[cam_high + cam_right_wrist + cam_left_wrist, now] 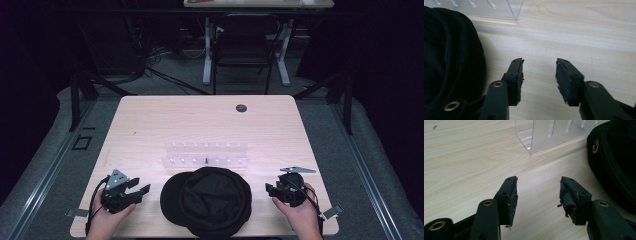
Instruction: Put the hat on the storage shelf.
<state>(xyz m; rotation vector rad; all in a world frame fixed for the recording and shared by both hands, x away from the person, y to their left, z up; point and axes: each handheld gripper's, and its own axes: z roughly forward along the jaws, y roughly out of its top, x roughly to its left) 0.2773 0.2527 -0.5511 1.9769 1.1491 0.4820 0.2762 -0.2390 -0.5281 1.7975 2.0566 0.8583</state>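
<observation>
Black fabric is what we have to deal with: a soft cap (pixel 206 201), lying upside down at the near edge of the wooden table (pixel 150 120), between our two hands. Its crown is slumped and creased, its opening faces up, and what looks like the brim sticks out toward the left. We judge it light and limp, likely to sag and fold once lifted, and not fragile. The stitched rim band looks the firmest place to pinch, one side for each gripper, so the opening stays spread; the loose crown cloth would probably bunch and slip.

Just beyond the cap stands a clear acrylic rack (pixel 206 154) with rows of small pegs, and one dark peg or pin sits near its middle. It is close to the cap, though we cannot tell whether they touch.

Our left gripper (pixel 131 191) rests on the table left of the cap, jaws well apart and holding nothing. Our right gripper (pixel 274 190) sits to the cap's right, jaws likewise spread and empty, with bare wood between them.
</observation>
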